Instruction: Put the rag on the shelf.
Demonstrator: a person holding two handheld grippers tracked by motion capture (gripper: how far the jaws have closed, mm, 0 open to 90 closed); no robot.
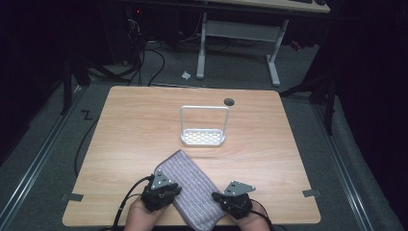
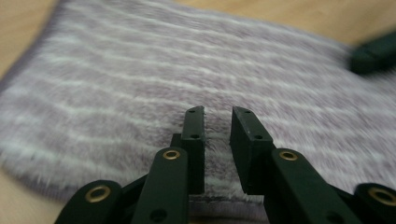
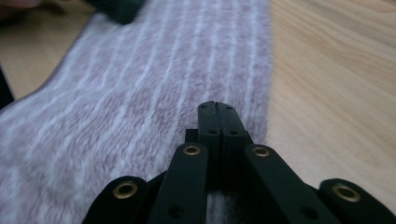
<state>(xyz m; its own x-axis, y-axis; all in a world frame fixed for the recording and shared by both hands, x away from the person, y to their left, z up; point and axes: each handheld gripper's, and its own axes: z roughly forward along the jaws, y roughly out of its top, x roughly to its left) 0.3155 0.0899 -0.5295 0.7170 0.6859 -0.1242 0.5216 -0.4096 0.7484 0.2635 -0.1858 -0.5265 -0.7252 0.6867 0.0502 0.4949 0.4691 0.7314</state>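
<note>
A folded purple towel with pale stripes (image 1: pixel 192 185) lies slantwise at the table's near edge, between my two grippers. My left gripper (image 1: pixel 174 190) rests at the towel's left side; in the left gripper view its jaws (image 2: pixel 218 112) stand a little apart over the towel (image 2: pixel 187 60), with nothing pinched between them. My right gripper (image 1: pixel 216 196) sits at the towel's right edge. In the right gripper view its jaws (image 3: pixel 215 105) are pressed together above the towel (image 3: pixel 140 93), just beside its edge; no fabric shows between them.
A white wire rack (image 1: pixel 204 137) with a tall loop handle stands at the middle of the wooden table (image 1: pixel 134 125). A dark cable hole (image 1: pixel 229 101) lies behind it. Desk legs and cables sit on the floor beyond the far edge.
</note>
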